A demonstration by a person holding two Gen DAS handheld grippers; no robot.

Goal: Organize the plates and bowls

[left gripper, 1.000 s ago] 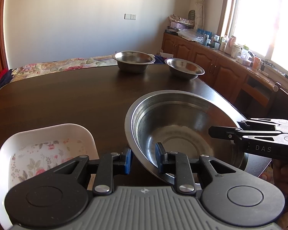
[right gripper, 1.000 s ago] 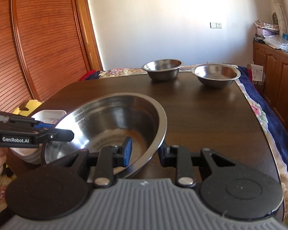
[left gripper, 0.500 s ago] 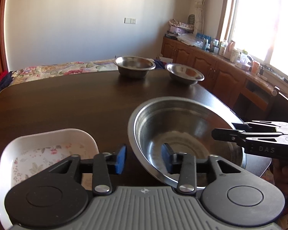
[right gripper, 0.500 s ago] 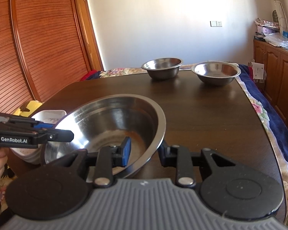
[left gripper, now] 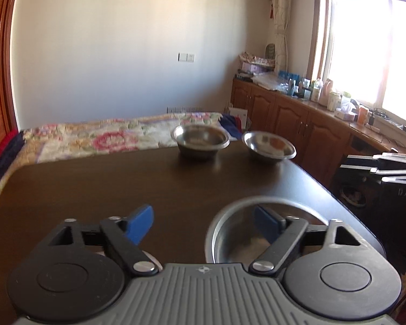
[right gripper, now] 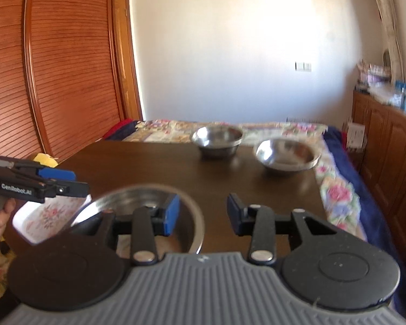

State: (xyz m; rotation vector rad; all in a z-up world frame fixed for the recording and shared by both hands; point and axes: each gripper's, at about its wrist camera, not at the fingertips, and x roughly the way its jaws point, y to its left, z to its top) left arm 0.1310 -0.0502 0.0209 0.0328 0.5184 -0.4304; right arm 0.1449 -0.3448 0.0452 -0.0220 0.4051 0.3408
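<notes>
The large stainless-steel bowl point(right gripper: 149, 216) sits on the dark wooden table point(left gripper: 121, 184) at its near edge, right beside the white rectangular dish with a floral print point(right gripper: 51, 216), whose rim it seems to touch or overlap, though blur leaves that uncertain. Both claws have let go of it. The left gripper point(left gripper: 203, 223) has just been opening and now stands wide, one blue pad over the bowl's hollow and the other over bare table, pressing on nothing. The right gripper point(right gripper: 203, 212) has also been opening; the bowl's rim lies below and between its pads without being pinched, so it too grips nothing. At the table's far end stand a deep steel bowl point(left gripper: 201, 139) and, just beside it, a shallower wide-rimmed steel bowl point(left gripper: 269, 146), well apart from the big one. These probably have to be fetched and nested next. The risks from here: a pad catching the big bowl's rim while the grippers are near it could tip or slide the bowl on the smooth table towards the near edge; and thin, slick steel rims could slip from a shallow pinch when the far bowls are carried across.
</notes>
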